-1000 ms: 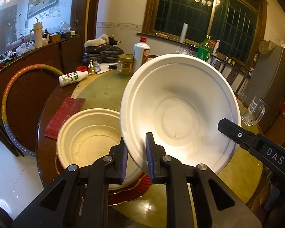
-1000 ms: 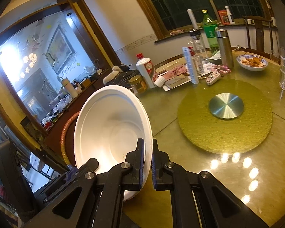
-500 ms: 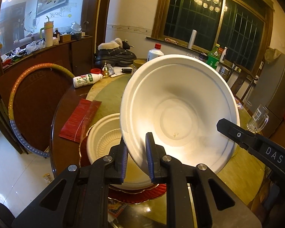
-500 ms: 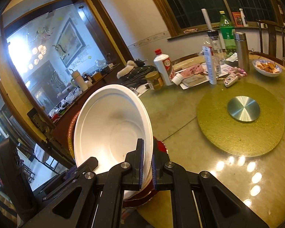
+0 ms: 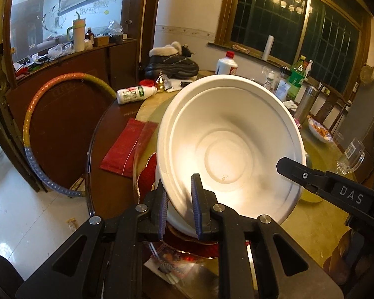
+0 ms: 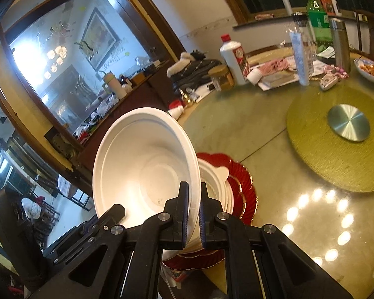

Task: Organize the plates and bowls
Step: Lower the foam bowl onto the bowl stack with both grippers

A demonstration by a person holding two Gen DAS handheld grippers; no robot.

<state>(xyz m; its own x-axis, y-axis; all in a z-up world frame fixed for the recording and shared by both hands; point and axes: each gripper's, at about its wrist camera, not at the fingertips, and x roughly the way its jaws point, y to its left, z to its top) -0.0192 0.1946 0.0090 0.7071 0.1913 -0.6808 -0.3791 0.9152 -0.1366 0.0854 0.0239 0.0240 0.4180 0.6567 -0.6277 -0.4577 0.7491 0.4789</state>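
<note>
Empty white bowl (image 5: pixel 227 147) above cream bowl (image 6: pixel 215 186) on red plate (image 6: pixel 246 194)

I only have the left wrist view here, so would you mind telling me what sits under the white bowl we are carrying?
Observer: In the right wrist view, a cream ribbed bowl sits on a stack of plates, directly beside the tilted white bowl.
Operator: Thank you. What is at the bottom of that stack?
Observer: A red scalloped plate with a gold edge lies beneath paler plates, on the table.
Operator: Is the right gripper properly clamped?
Observer: Yes, the right gripper is shut on the white bowl's rim, one finger inside and one outside, as the left gripper is on the opposite side.
</note>
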